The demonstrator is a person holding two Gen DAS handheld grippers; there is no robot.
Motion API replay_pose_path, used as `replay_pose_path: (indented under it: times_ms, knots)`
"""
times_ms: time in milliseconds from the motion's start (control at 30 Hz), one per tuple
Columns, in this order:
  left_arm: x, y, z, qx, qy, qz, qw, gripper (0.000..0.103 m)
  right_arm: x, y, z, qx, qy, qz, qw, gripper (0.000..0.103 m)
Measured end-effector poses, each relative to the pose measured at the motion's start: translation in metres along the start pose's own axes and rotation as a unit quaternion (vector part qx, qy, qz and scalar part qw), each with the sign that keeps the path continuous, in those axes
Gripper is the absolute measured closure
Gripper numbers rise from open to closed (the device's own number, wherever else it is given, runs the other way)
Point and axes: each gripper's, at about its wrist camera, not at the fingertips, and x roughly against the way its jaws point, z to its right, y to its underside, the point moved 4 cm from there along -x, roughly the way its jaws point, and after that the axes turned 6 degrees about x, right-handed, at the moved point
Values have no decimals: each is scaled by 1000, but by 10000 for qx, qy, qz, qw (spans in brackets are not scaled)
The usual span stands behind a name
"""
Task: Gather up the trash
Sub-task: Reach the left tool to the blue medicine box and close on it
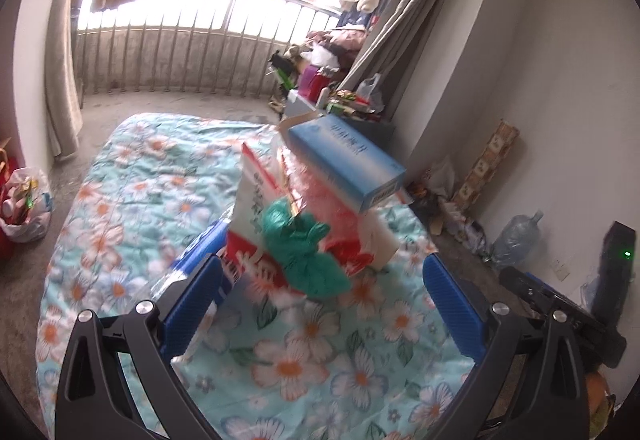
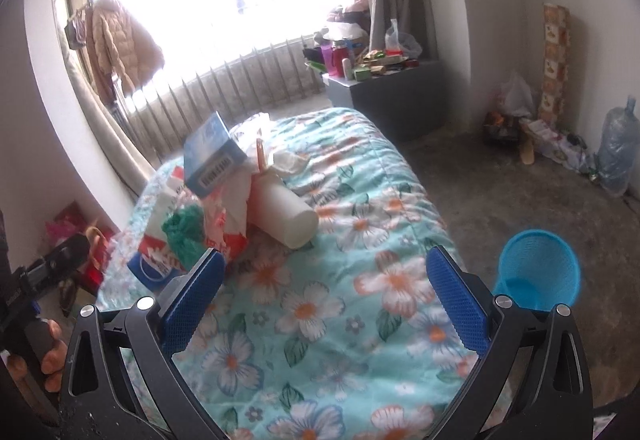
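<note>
— So, where is the trash sitting right now?

— It is lying in a heap on the floral quilt (image 2: 360, 324) of the bed. A blue box (image 1: 347, 159) is leaning on top, a green knotted bag (image 1: 304, 254) is sitting at the front, and a red-and-white carton (image 1: 256, 224) is standing tilted behind it. From the right side I am also seeing a white cup (image 2: 286, 213) lying on its side, touching the pile, with crumpled tissue (image 2: 290, 159) just beyond it.

— And the claws?

— The left gripper (image 1: 320, 304) is hovering over the quilt with its blue pads spread wide, holding nothing; the green bag is lying between them, slightly ahead. The right gripper (image 2: 324, 298) is also gaping wide and empty, pointing at bare quilt near the pile.

— Is there a bin anywhere?

— A blue mesh basket (image 2: 538, 268) is standing on the floor just beside the bed, to the right. A big water bottle (image 2: 618, 147) is leaning in the far corner, well apart from everything.

— Anyone's hand showing?

— Fingers (image 2: 52, 352) are gripping a black handle at the left edge of the right view.
</note>
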Motion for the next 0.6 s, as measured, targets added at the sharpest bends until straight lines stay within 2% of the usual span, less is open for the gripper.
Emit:
replay_pose_path:
  times_ms: [67, 133, 333, 467, 600]
  knots:
    - [-3, -8, 1, 33, 184, 2, 9998, 5, -10, -8, 3, -158, -320, 5, 9994, 8]
    - [-11, -17, 5, 53, 330, -56, 9994, 5, -22, -14, 5, -335, -650, -45, 9973, 14]
    - [-50, -61, 24, 281, 657, -548, 9959, 5, -58, -29, 15, -940, -1440, -316, 9846, 33]
    - [-89, -90, 38, 398, 448, -805, 9949, 5, -78, -47, 27, -1383, -1969, -319, 9701, 46]
    - [-133, -103, 37, 481, -382, -1013, 9930, 5, -92, -66, 34, -1853, -2469, -312, 9506, 55]
